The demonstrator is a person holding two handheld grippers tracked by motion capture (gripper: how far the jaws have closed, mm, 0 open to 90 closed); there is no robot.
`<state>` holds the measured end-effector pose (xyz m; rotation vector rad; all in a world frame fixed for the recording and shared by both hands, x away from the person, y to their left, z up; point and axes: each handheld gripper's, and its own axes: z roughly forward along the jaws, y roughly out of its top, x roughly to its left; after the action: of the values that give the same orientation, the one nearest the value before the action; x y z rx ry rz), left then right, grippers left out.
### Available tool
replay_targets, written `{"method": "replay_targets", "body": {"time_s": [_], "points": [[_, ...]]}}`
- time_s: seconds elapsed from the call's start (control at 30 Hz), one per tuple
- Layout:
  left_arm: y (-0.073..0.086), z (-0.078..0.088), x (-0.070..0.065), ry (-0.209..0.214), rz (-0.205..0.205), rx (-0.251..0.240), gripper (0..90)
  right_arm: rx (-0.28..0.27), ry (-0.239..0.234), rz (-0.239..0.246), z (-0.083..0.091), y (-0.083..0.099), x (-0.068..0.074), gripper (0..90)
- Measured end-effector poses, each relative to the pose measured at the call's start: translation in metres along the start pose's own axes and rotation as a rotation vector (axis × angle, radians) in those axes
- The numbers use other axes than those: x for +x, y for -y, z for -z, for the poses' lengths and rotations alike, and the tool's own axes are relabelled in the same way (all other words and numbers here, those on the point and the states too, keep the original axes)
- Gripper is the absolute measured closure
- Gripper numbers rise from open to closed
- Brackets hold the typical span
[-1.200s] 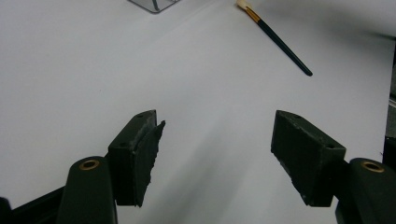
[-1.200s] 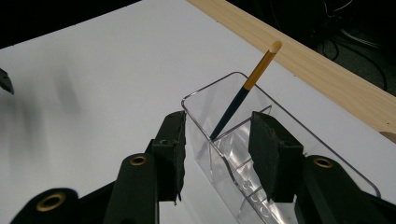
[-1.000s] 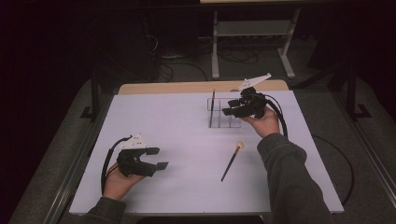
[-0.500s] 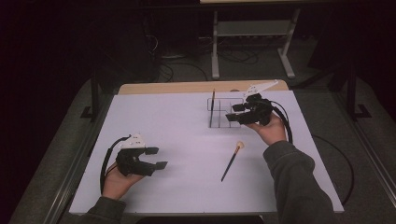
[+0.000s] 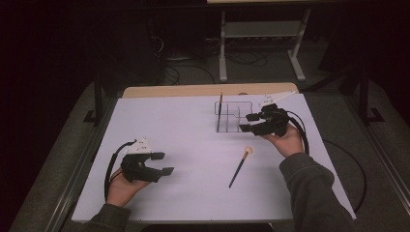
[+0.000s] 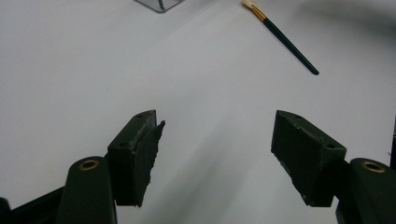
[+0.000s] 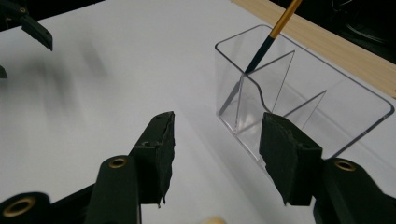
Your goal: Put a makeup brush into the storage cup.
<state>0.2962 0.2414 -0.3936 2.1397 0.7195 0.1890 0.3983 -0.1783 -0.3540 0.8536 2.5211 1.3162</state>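
Observation:
A clear plastic organiser (image 5: 237, 116) (image 7: 303, 107) with dividers stands at the table's far middle, and one dark brush (image 5: 220, 111) (image 7: 266, 42) leans upright in its left compartment. A second dark brush (image 5: 240, 166) (image 6: 282, 37) with a pale tip lies flat on the white table in front of it. My right gripper (image 5: 247, 123) (image 7: 215, 149) hovers open just right of the organiser, nothing between its jaws. My left gripper (image 5: 162, 163) (image 6: 215, 144) rests open and empty near the front left, jaws pointing toward the lying brush.
The white table top (image 5: 193, 135) has a wooden strip (image 5: 203, 90) along its far edge. Black cables trail from both grippers. A metal stand (image 5: 261, 34) and cables lie on the dark floor beyond the table.
My right gripper has drawn back toward the near right, away from the organiser, and sunk lower. The left gripper has stayed put.

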Motion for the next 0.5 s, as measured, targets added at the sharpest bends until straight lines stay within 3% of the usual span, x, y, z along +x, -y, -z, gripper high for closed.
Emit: {"method": "replay_targets", "body": {"time_s": [0.5], "points": [[-0.003,-0.005,-0.001,0.008,-0.011,0.008,31.2,0.001,0.005,-0.023,0.013,0.021,0.001,43.6]]}}
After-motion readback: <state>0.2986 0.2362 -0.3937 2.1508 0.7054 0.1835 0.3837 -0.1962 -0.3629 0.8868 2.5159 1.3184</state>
